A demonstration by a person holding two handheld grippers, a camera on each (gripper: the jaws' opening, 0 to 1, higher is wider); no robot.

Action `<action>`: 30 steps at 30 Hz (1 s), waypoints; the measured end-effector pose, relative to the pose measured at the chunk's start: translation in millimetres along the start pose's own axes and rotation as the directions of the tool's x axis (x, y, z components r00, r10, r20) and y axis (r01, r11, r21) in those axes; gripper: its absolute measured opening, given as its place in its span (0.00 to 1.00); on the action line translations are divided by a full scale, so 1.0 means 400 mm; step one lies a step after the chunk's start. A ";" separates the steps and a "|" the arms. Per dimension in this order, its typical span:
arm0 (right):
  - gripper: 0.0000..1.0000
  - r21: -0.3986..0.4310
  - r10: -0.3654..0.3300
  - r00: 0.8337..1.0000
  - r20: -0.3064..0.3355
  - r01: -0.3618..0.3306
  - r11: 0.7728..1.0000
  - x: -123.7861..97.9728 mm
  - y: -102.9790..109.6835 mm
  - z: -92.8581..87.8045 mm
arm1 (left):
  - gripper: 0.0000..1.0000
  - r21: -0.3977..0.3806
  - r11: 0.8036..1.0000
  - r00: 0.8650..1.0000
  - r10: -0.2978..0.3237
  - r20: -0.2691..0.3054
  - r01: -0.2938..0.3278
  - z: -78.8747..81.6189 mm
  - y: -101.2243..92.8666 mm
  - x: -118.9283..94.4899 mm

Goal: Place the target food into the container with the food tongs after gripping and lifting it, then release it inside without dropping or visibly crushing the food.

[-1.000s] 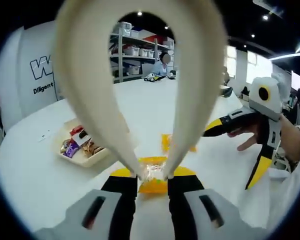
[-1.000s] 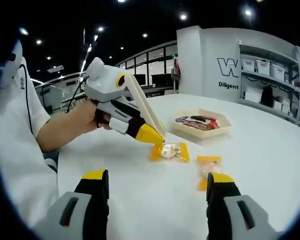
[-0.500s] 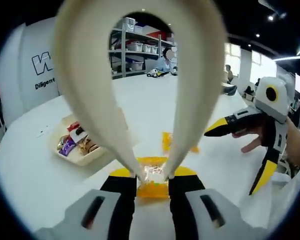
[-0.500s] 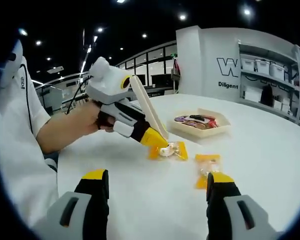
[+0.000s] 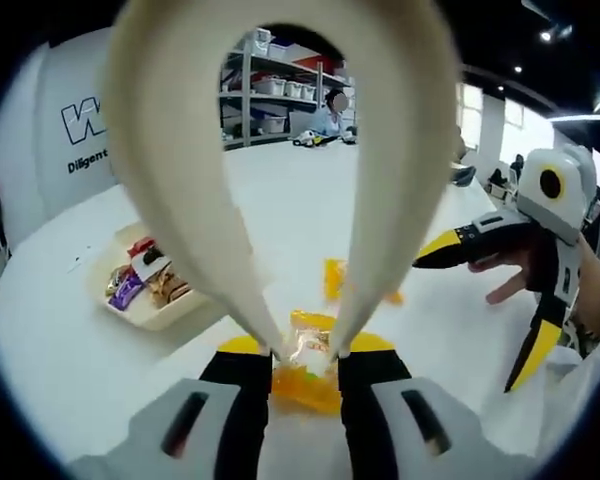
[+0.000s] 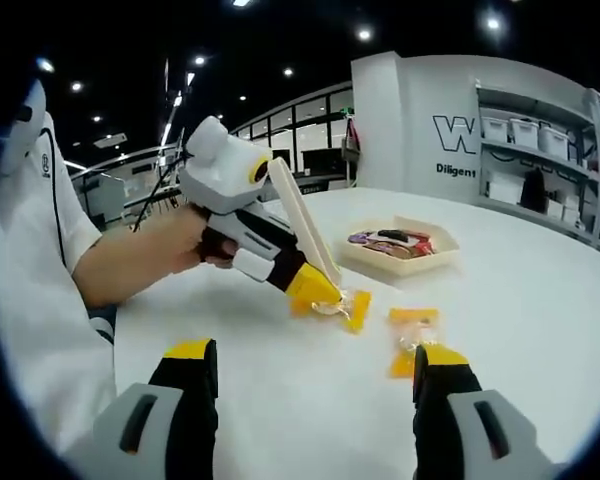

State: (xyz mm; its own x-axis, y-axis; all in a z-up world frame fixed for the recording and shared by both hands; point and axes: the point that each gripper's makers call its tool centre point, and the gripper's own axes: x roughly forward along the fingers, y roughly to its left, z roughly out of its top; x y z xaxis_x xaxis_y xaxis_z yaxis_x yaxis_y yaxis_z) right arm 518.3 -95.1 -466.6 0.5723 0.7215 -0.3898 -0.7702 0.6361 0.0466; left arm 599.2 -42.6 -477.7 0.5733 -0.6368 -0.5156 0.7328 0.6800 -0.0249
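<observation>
Two candies: one orange-wrapped candy (image 5: pixel 307 352) is pinched between the tips of the cream food tongs (image 5: pixel 280 180); a second orange-wrapped candy (image 6: pixel 412 335) lies on the white table (image 6: pixel 540 290), just beside the first.
Held candy: in the right gripper view it hangs at the tong tips (image 6: pixel 345 305), one end tilted up and close above the table; whether the low end touches the surface cannot be told.
Left tongs: the left gripper (image 5: pixel 305 362) is clamped on the food tongs, whose two blades are squeezed together on the candy's clear middle; no crushing of the wrapper is seen.
Right tongs: the right gripper (image 6: pixel 315 385) is held spread wide and empty, low over the table, with its yellow-tipped jaws on either side of the scene.
Container: a shallow cream tray (image 6: pixel 404 262) is set farther along the table, well apart from the held candy, with several wrapped snacks already inside.
Step in hand: gripping and lifting are judged to be under way, the candy being barely clear of the table.
Next move: a higher lift and a steady carry over the tray rim are called for, with the squeeze kept even, then a gentle opening low inside the tray.
Risk: the slick wrapper could slip if the squeeze is eased too early.
</observation>
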 end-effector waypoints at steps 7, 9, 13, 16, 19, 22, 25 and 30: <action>0.79 -0.001 0.000 1.000 0.001 0.000 1.000 -0.001 0.000 0.002 | 0.25 0.047 0.998 0.999 -0.049 -0.022 0.050 0.003 -0.020 0.003; 0.79 -0.002 0.000 1.000 0.000 0.000 1.000 -0.001 -0.001 0.003 | 0.26 0.056 0.997 0.998 -0.056 -0.029 0.058 0.000 -0.022 0.005; 0.79 -0.002 -0.001 1.000 0.001 0.001 1.000 -0.002 -0.003 0.004 | 0.26 0.083 0.993 0.995 -0.083 -0.048 0.087 -0.005 -0.027 0.008; 0.79 -0.001 -0.001 1.000 0.002 0.001 1.000 -0.002 -0.004 0.004 | 0.26 0.099 0.991 0.994 -0.088 -0.062 0.094 -0.012 -0.027 0.008; 0.79 -0.002 -0.001 1.000 0.001 0.001 1.000 -0.001 -0.004 0.004 | 0.26 0.110 0.988 0.993 -0.097 -0.070 0.104 -0.015 -0.030 0.009; 0.79 -0.001 -0.001 1.000 0.003 0.001 1.000 -0.001 -0.004 0.007 | 0.26 0.125 0.986 0.991 -0.104 -0.080 0.113 -0.019 -0.032 0.009; 0.79 -0.002 -0.001 1.000 0.004 0.001 1.000 0.000 -0.004 0.009 | 0.25 0.132 0.984 0.991 -0.108 -0.082 0.118 -0.020 -0.032 0.010; 0.79 0.000 -0.001 1.000 0.002 0.001 1.000 0.000 -0.003 0.006 | 0.25 0.155 0.978 0.988 -0.130 -0.084 0.142 -0.022 -0.035 0.009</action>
State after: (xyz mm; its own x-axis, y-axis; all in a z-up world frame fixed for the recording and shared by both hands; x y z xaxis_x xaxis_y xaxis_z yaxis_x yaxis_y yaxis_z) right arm 519.6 -95.2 -464.4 0.5734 0.7214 -0.3883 -0.7699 0.6366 0.0458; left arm 587.6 -51.3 -486.8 0.4402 -0.6870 -0.5781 0.8547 0.5179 0.0355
